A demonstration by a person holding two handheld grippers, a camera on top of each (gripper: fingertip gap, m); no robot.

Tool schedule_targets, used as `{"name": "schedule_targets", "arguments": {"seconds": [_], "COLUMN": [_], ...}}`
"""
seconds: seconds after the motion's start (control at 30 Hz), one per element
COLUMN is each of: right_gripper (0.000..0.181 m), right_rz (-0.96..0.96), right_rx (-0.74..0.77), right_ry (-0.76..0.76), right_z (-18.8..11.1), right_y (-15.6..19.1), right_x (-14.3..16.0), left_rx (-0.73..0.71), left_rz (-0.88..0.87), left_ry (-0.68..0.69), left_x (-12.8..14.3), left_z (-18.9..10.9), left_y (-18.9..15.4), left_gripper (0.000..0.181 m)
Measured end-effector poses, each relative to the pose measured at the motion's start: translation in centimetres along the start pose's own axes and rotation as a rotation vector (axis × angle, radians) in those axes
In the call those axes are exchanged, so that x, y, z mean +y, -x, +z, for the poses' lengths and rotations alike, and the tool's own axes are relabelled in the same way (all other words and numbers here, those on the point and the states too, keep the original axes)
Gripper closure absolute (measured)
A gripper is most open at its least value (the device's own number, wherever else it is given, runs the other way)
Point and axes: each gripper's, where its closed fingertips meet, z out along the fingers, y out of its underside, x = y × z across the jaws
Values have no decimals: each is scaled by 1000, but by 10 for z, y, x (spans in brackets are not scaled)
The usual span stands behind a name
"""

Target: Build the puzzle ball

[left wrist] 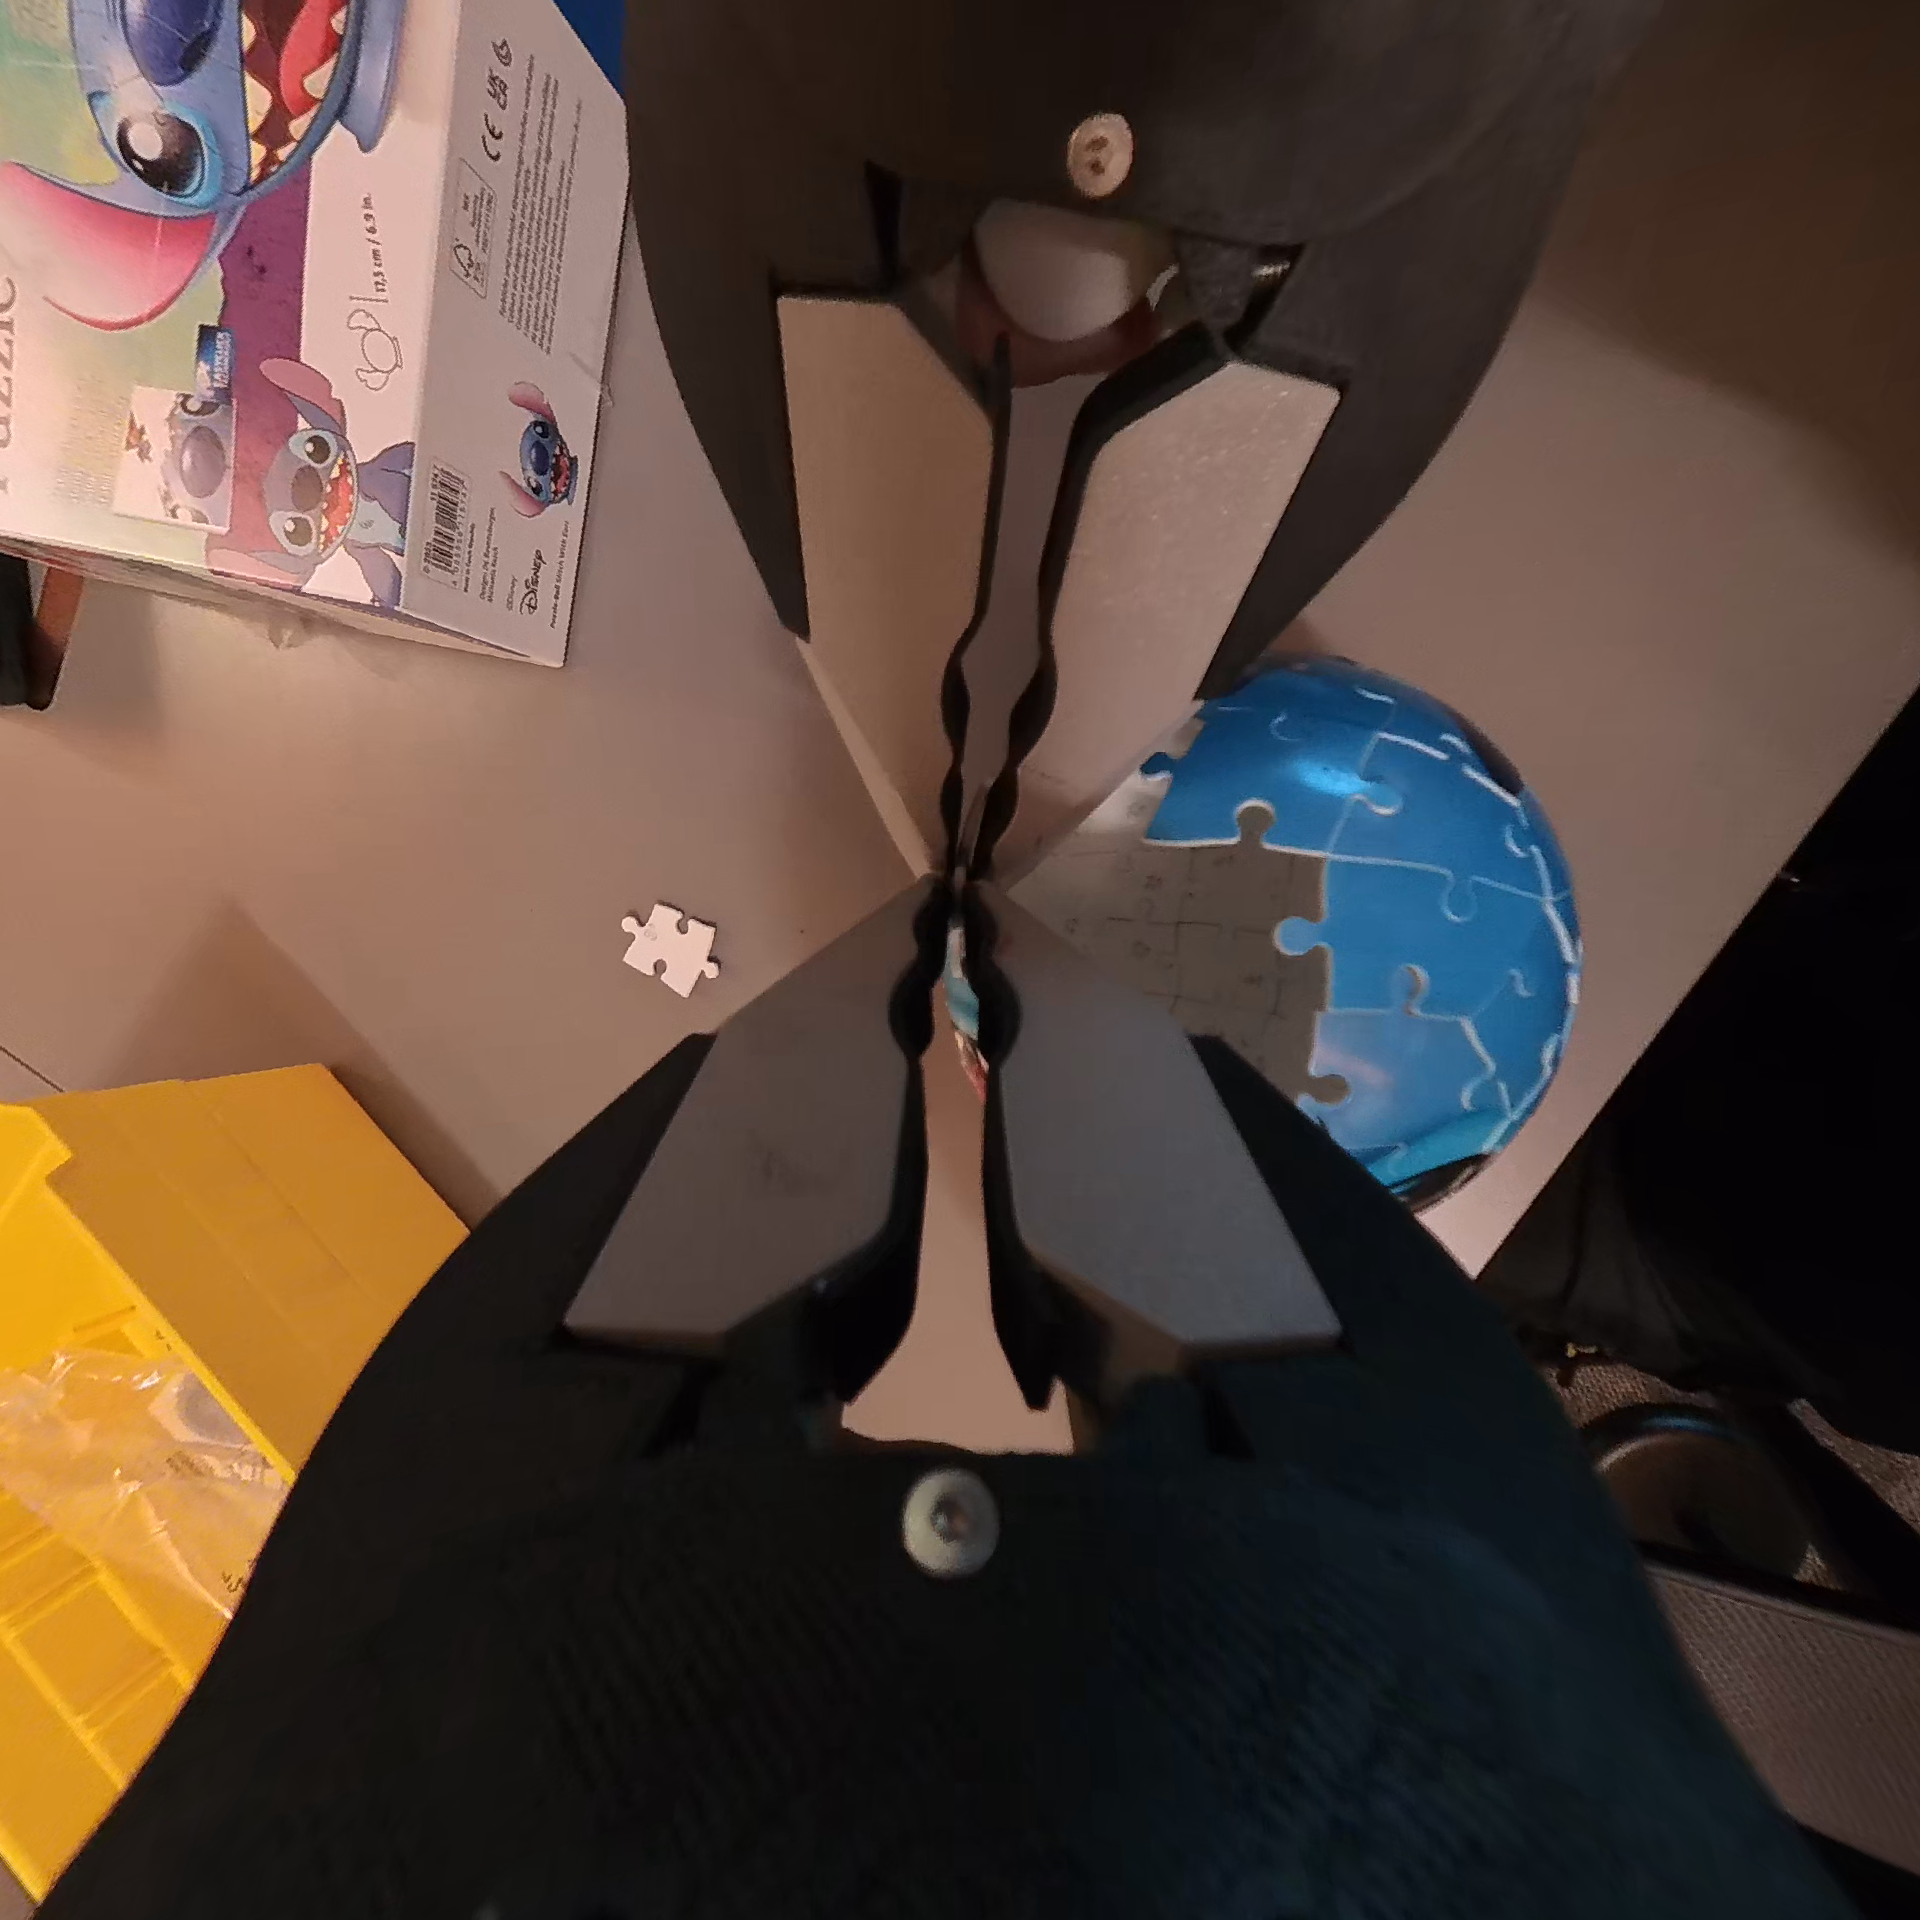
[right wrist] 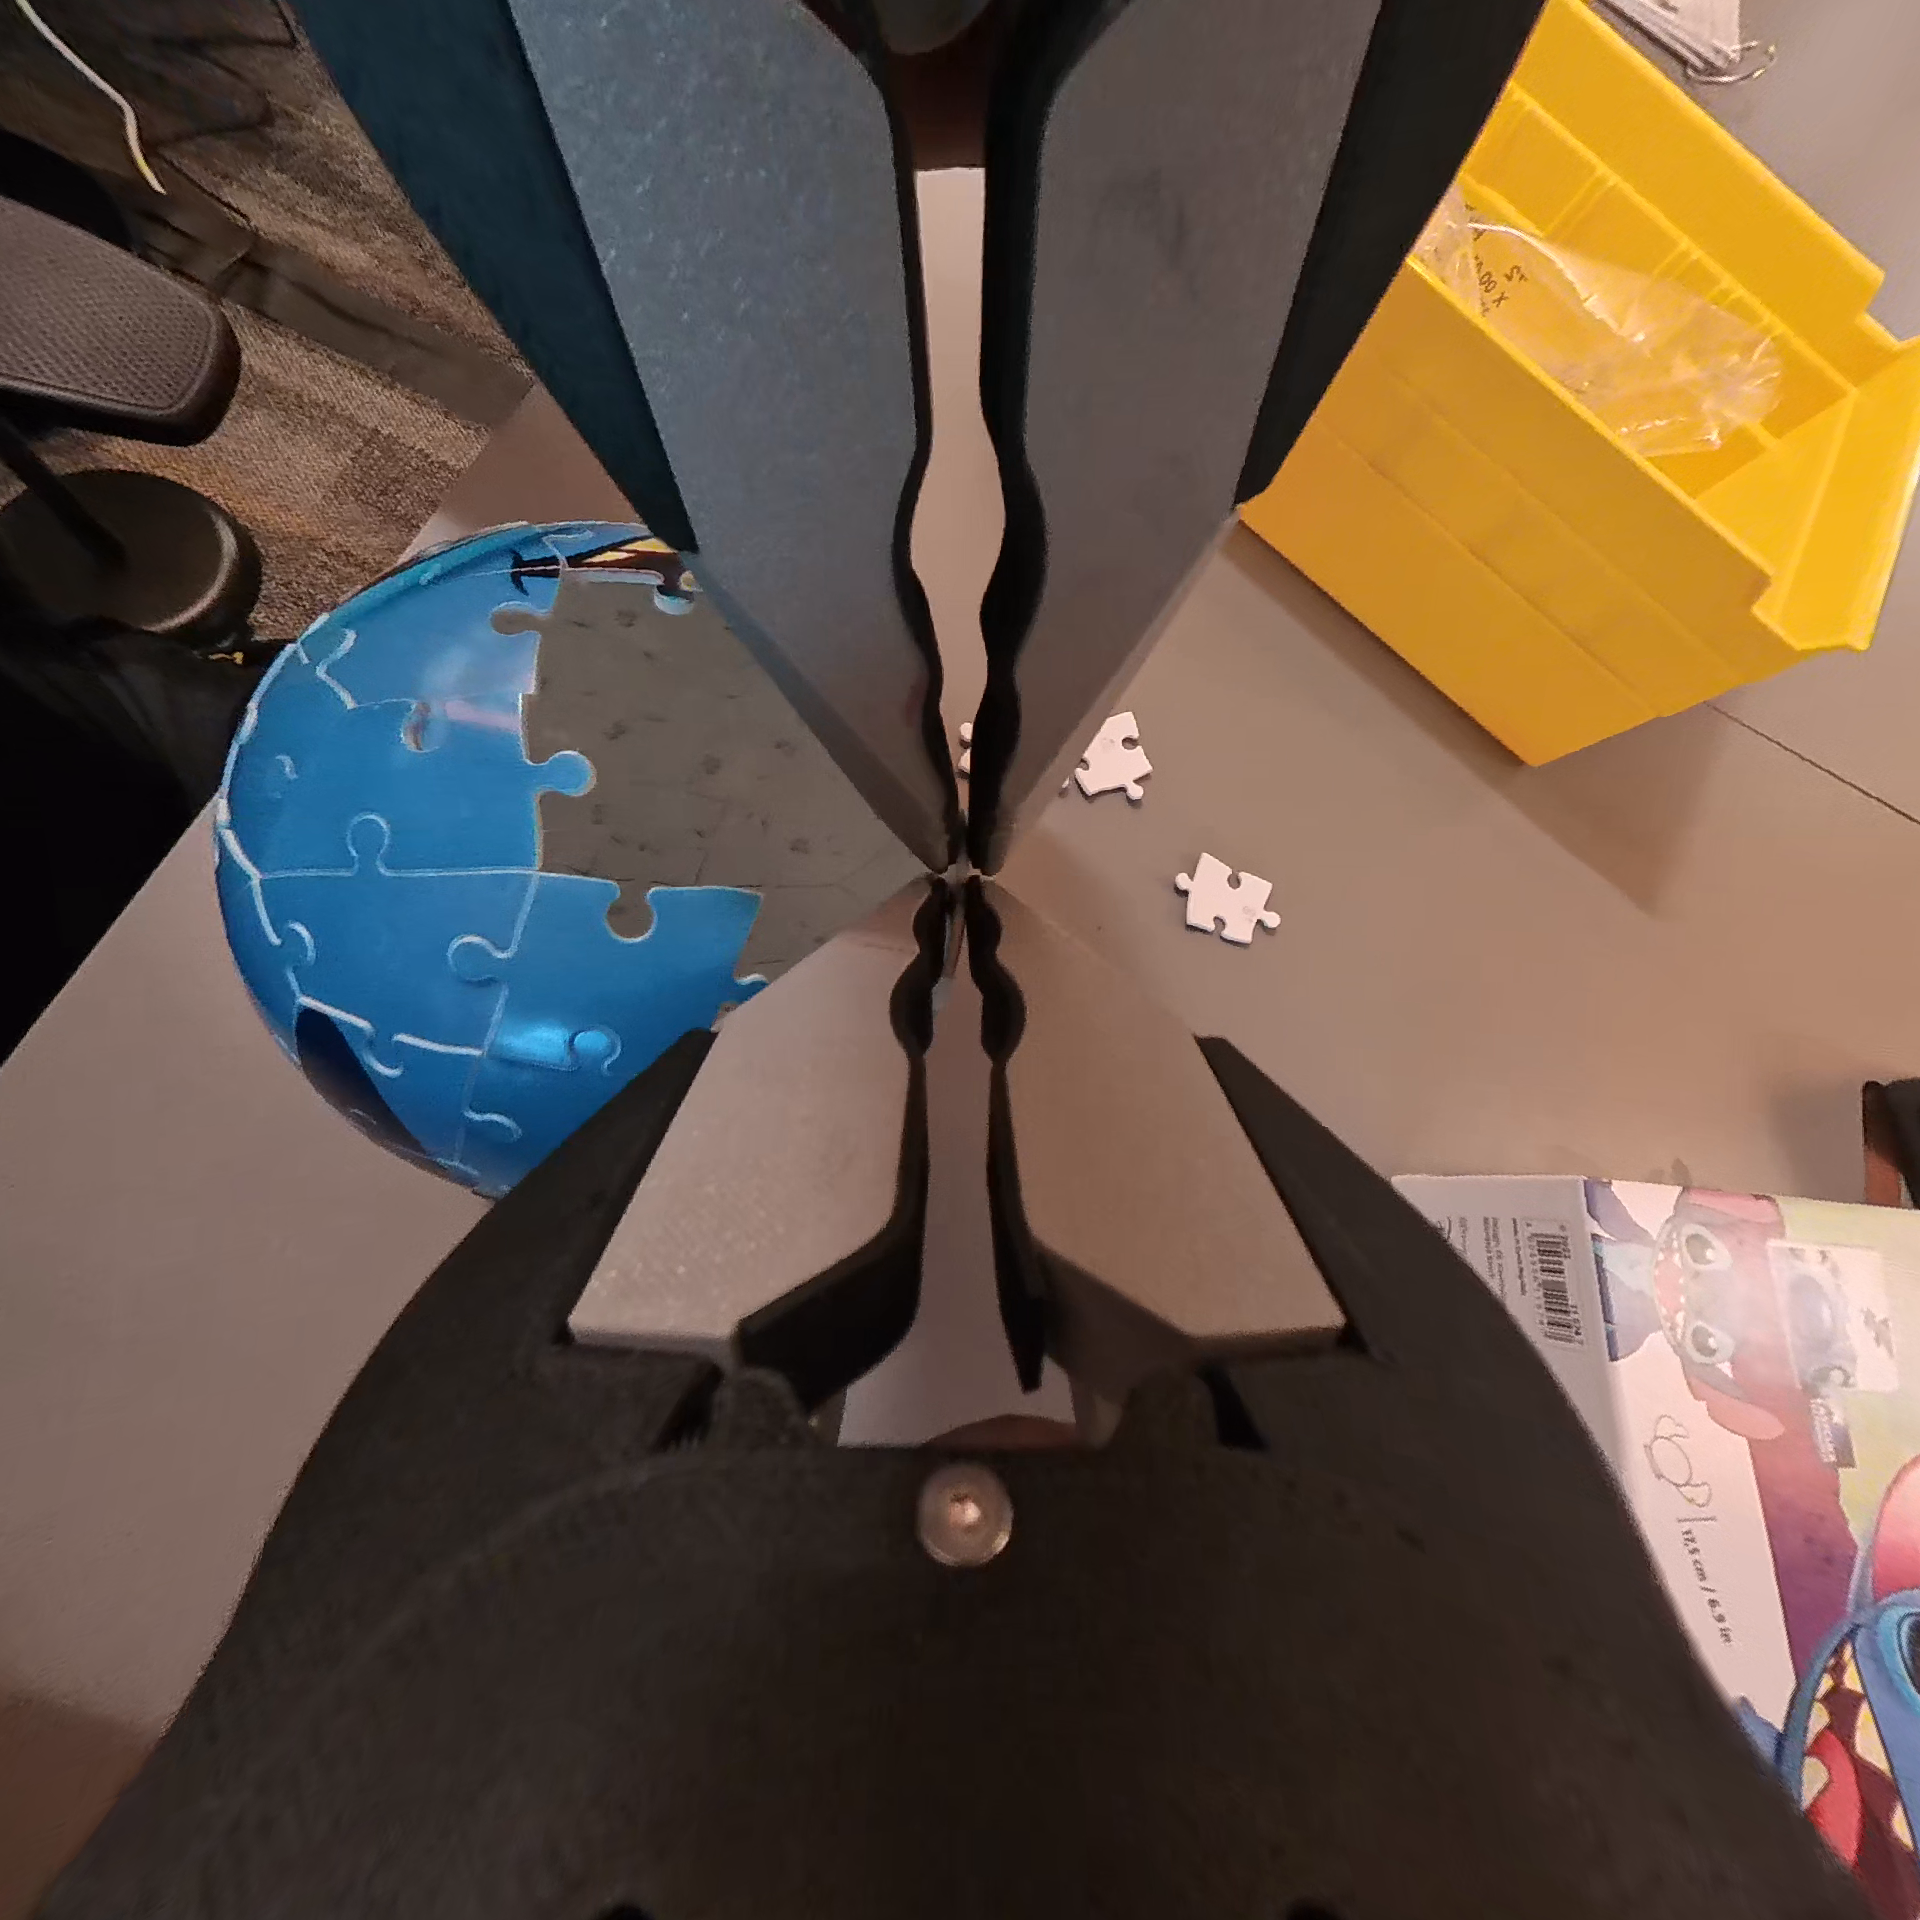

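Note:
The blue puzzle ball [left wrist: 1434, 935] sits on the grey table, with an open patch that shows its grey inside; it also shows in the right wrist view [right wrist: 395, 883]. My left gripper [left wrist: 961, 904] is shut on a coloured puzzle piece [left wrist: 961, 997], held above the table. My right gripper [right wrist: 956, 904] meets it tip to tip and looks shut on the same piece, seen as a blue sliver [right wrist: 943, 982]. Each gripper faces the other: the right one [left wrist: 971, 831] in the left wrist view, the left one [right wrist: 961, 831] in the right wrist view. Loose white face-down pieces [right wrist: 1226, 899] [right wrist: 1114, 756] lie on the table; one shows in the left wrist view [left wrist: 670, 948].
The puzzle box [left wrist: 312, 312] [right wrist: 1714, 1403] lies on one side of the table. A yellow bin [left wrist: 208, 1247] [right wrist: 1558, 520] with a clear plastic bag [right wrist: 1621, 343] is on the other side. The ball sits near the table edge, with a chair [right wrist: 104, 343] beyond it. Less than 4 cm separates the two grippers' tips.

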Motion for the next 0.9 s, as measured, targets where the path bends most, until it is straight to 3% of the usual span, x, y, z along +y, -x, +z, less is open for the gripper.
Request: {"name": "schedule_targets", "arguments": {"seconds": [0.3, 0.63, 0.9], "right_gripper": [172, 180, 174], "right_rz": [-2, -6, -30], "right_rx": [30, 12, 45], "right_ry": [61, 72, 63], "right_z": [2, 4, 2], "right_y": [-2, 1, -2], "right_x": [5, 5, 3], "left_rx": [-34, -31, -25], "left_rz": [30, 22, 8], "left_ry": [-5, -7, -7], "left_x": [0, 1, 1], "left_z": [-1, -1, -3], "left_y": [-1, -1, -1], "left_gripper": [181, 181, 181]}}
